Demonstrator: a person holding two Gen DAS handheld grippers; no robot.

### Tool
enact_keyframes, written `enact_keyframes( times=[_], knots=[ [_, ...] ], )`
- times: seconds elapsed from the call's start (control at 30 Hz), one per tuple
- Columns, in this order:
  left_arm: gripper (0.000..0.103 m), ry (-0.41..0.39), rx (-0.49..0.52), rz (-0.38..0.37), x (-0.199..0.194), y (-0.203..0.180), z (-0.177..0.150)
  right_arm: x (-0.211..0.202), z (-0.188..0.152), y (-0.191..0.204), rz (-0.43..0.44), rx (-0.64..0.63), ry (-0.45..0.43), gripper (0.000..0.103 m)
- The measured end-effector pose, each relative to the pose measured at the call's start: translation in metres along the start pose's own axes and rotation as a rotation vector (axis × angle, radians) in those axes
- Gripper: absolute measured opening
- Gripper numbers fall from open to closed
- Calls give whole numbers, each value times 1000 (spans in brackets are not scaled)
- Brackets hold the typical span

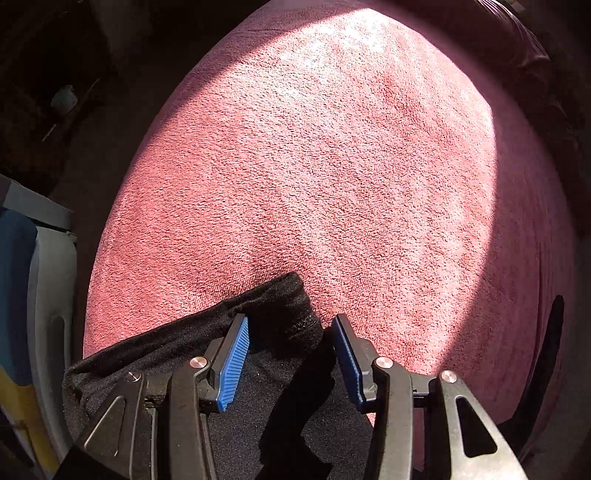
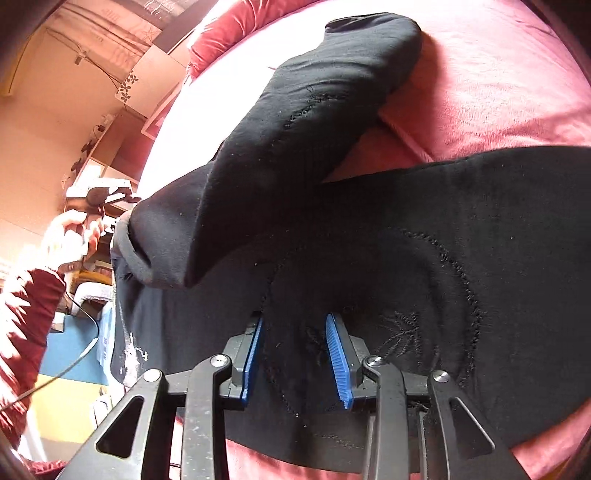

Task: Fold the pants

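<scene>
Black pants [image 2: 424,258] lie on a pink terry bedcover [image 2: 498,92]. One leg [image 2: 314,122] is folded over and runs away toward the far side. In the right wrist view my right gripper [image 2: 295,319] hovers at the crotch seam. Its blue pads [image 2: 338,363] stand apart and the cloth under them looks flat and ungripped. In the left wrist view my left gripper [image 1: 290,321] points down over a ribbed end of the pants [image 1: 291,306]. Its pads [image 1: 234,365] are wide apart and do not press the cloth. A hand [image 2: 70,236] holds that left gripper [image 2: 107,199] at the bed's left edge.
The bedcover [image 1: 332,166] fills the left wrist view, sunlit in the middle, with the bed's edge and dark floor to the left. A white and blue object [image 1: 48,295] stands beside the bed. A red pillow [image 2: 229,33], a red sleeve [image 2: 26,314] and a cable [image 2: 85,350] show at the left.
</scene>
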State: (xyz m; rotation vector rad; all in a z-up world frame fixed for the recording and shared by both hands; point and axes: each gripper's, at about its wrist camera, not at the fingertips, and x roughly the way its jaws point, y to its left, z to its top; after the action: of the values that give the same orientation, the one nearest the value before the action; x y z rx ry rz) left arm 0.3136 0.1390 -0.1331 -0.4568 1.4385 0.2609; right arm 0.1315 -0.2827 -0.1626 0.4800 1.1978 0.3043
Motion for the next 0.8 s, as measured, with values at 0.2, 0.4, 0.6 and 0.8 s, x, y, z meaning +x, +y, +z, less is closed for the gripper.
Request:
enact_keyframes(
  times=[0.2,0.4,0.6,0.8],
  knots=[
    [34,-15,74,86,1,-5,-9,-10,5,6,-15,-30,-17,36],
    [8,-160,51,-140,-30,34,-34,-28,17,13,-47,-59,-71,36],
    [8,-340,22,-347,-87,74,-66,-41,55,25,-59,-65,-152,36],
    [8,-414,-30,-442,-125,89,-73,-26,108,46,-177,-112,-168,64]
  ],
)
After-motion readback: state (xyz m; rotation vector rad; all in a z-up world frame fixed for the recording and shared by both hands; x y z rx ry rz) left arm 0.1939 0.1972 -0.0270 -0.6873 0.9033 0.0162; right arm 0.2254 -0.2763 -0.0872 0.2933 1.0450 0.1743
